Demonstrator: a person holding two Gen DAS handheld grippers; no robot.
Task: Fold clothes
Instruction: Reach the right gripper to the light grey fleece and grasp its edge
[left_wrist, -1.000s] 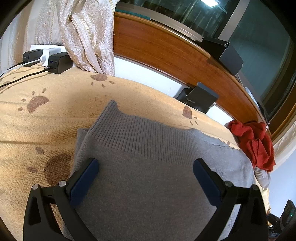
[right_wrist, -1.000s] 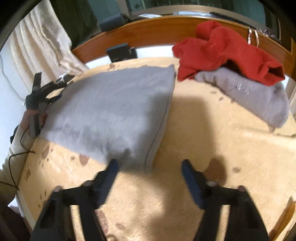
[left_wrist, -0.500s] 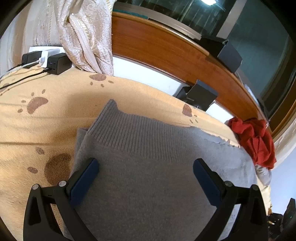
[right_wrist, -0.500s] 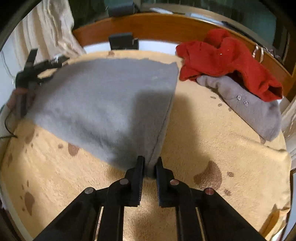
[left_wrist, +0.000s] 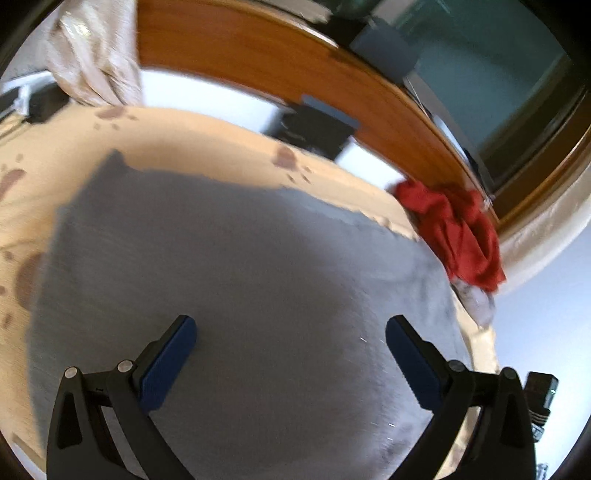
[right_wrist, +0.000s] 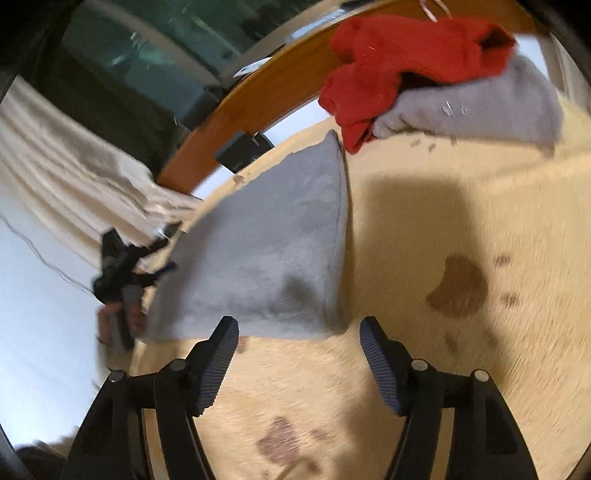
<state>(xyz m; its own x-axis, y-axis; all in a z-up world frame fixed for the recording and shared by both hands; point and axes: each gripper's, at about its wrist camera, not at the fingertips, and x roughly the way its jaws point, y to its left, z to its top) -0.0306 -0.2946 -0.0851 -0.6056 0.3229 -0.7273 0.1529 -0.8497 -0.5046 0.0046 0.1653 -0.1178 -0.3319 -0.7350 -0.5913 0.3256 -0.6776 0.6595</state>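
Observation:
A grey knit sweater (left_wrist: 240, 258) lies folded on the tan paw-print blanket (left_wrist: 207, 140). My left gripper (left_wrist: 290, 347) hovers over the sweater's near part, open, blue pads wide apart with nothing between them. In the right wrist view the same sweater (right_wrist: 277, 251) lies as a flat wedge, its near edge just beyond my right gripper (right_wrist: 299, 350), which is open and empty above the blanket (right_wrist: 443, 206). The left gripper (right_wrist: 122, 266) shows at the sweater's far left end, held by a hand (right_wrist: 122, 317).
A crumpled red garment (right_wrist: 399, 55) lies on another grey garment (right_wrist: 480, 107) at the blanket's far corner. A wooden headboard (left_wrist: 258, 62) curves behind, with a black box (left_wrist: 314, 125) against it. A cream curtain (left_wrist: 96, 55) and chargers (left_wrist: 40, 103) are at the left.
My right gripper, shut on the sweater's near corner half a second ago, has opened and let it drop flat. The left gripper stayed open and shifted further over the sweater.

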